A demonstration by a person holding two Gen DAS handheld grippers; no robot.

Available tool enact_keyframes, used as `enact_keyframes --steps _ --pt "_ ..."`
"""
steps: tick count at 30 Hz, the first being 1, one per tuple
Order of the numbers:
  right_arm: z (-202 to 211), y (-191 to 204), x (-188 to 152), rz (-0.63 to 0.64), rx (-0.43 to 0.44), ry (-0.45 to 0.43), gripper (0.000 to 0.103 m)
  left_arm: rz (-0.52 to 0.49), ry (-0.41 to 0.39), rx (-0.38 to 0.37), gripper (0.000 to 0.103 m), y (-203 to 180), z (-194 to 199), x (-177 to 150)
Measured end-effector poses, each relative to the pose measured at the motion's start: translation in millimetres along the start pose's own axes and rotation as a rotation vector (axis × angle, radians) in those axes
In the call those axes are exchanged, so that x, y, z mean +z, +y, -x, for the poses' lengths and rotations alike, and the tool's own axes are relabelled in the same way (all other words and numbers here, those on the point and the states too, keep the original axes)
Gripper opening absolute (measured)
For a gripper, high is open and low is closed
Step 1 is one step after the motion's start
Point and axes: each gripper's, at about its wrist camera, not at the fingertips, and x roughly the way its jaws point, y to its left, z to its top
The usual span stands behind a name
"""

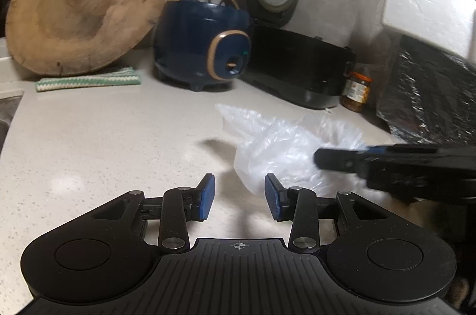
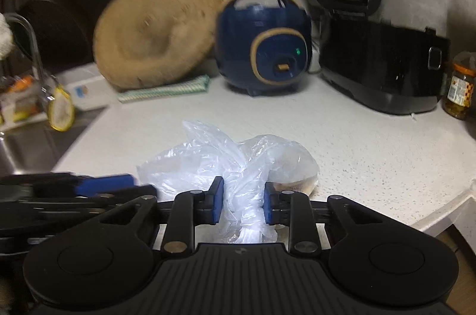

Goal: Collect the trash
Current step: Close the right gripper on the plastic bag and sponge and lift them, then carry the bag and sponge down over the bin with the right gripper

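Crumpled plastic bag pinched between right hand-held gripper pads; left hand-held gripper spread, empty, beside it.

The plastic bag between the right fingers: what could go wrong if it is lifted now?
1. The right gripper pinches only a thin twisted part of the plastic bag; the film could slip out or tear.
2. Something brownish sits inside the bag; its weight could spill it onto the counter.
3. The open left gripper is close beside the bag, so the fingers could bump together.

Left hand-held gripper open above countertop, crumpled plastic bag just beyond
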Motion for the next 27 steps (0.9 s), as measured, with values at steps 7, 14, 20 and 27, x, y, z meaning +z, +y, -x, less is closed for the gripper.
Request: enact_keyframes --steps 7,14,20,27 --pt "75.5 -18.3 -24.7 -0.024 -0.030 -0.096 0.025 -0.041 0.021 -0.162 0.041 -49.5 5.7 -18.0" --pt "132.4 -59.5 -75.3 -0.116 -0.154 -0.070 0.025 -0.068 0.125 -0.386 0.041 -105.9 -6.9 -66.1" --pt "117.1 -98.0 -138.8 -0.225 -0.246 0.137 0.025 -0.030 0.340 -0.446 0.041 -116.6 -49.2 -132.9" --pt "36.7 -148.0 -213.3 -0.458 -0.228 0.447 0.025 0.045 0.499 -0.317 0.041 -93.9 -89.8 -184.2"
